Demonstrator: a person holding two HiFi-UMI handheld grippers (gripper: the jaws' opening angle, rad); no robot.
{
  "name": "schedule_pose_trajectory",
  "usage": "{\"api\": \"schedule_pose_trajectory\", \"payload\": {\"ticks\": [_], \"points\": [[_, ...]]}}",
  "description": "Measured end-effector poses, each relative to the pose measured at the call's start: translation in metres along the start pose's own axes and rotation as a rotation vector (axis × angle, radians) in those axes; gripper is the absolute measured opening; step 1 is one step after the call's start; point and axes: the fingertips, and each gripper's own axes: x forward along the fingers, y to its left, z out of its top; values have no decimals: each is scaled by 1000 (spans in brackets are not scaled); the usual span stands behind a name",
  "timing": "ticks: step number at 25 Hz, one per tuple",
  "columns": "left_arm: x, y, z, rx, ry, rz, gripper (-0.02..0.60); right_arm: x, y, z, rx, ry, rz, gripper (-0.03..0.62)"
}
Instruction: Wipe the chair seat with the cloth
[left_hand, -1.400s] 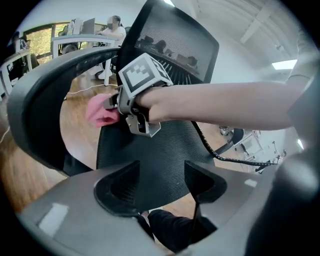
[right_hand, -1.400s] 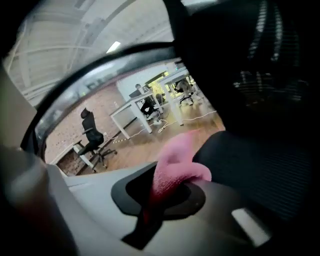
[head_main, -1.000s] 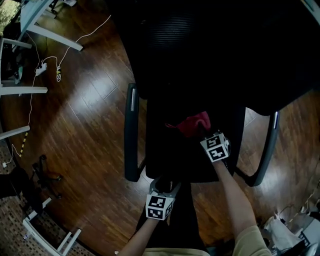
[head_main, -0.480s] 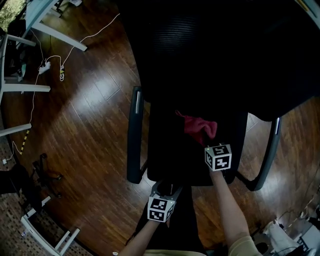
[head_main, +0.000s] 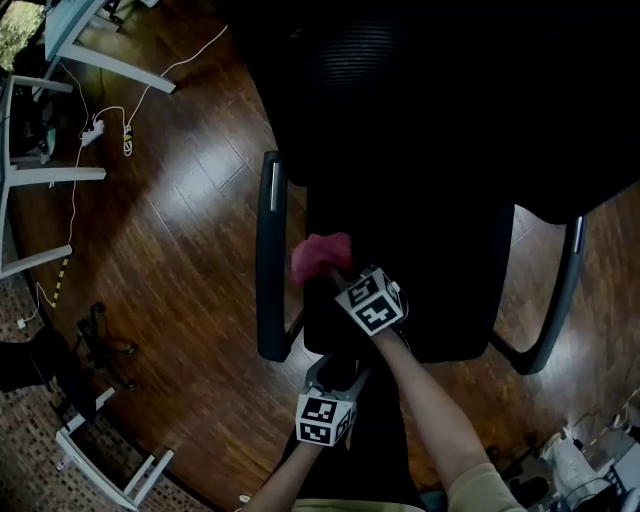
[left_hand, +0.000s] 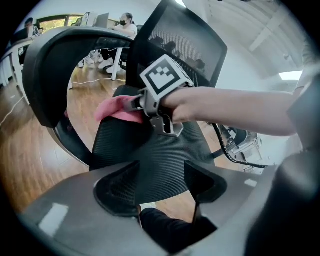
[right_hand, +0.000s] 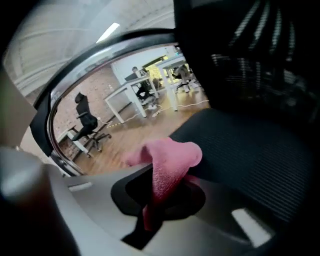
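Right gripper (head_main: 342, 283), jaws clamped on the crumpled pink terry cloth (head_main: 321, 256), has swept from mid-seat to the left edge of the black mesh chair seat (head_main: 440, 260); 1 pass looks complete. Left gripper (head_main: 333, 372) idles at the seat front, jaws spread, empty

The fluffy pink cloth (head_main: 322, 255) stands out against the black ribbed-mesh chair seat (head_main: 420, 270), whose weave shows fine parallel lines. The glossy wooden plank floor (head_main: 190, 200) is dark reddish brown, crossed by thin white cables (head_main: 72, 190). White marker cubes (head_main: 372, 305) printed with black square patterns sit on the left tool (head_main: 333, 368) and the right tool (head_main: 340, 280).
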Motion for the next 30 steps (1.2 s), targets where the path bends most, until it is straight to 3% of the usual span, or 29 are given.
{"api": "schedule_pose_trajectory", "payload": {"ticks": [4,7,10,12,13,16,19,21,22,24,26,30], "points": [[2,-8,1,-5,-9,-15,275,-95,-99,-71,185,44,-325,14],[8,-19,9,0,-25,-39,274,-186,-179,-139,290,134,-606,14],[15,-23,13,6,-32,-51,274,-231,-218,-175,292,232,-755,14],[15,-24,16,7,-33,-51,275,-225,-211,-171,236,265,-728,14],[14,-24,18,5,-35,-48,275,-212,-198,-161,228,240,-671,14],[9,-18,20,-10,-36,-31,275,-146,-124,-97,245,41,-336,14],[4,-8,17,-15,-36,-10,275,-65,-20,-28,156,-58,23,14],[-3,1,12,-20,-37,6,275,-20,43,0,124,-75,182,15],[-6,6,11,-25,-42,15,275,-1,64,7,117,-71,217,14],[-8,16,12,-40,-60,33,275,25,76,4,68,-28,184,15],[-5,17,11,-46,-63,38,275,22,56,-15,11,16,81,15],[2,3,4,-15,-35,7,275,-59,-35,-77,116,32,-203,15]]}}
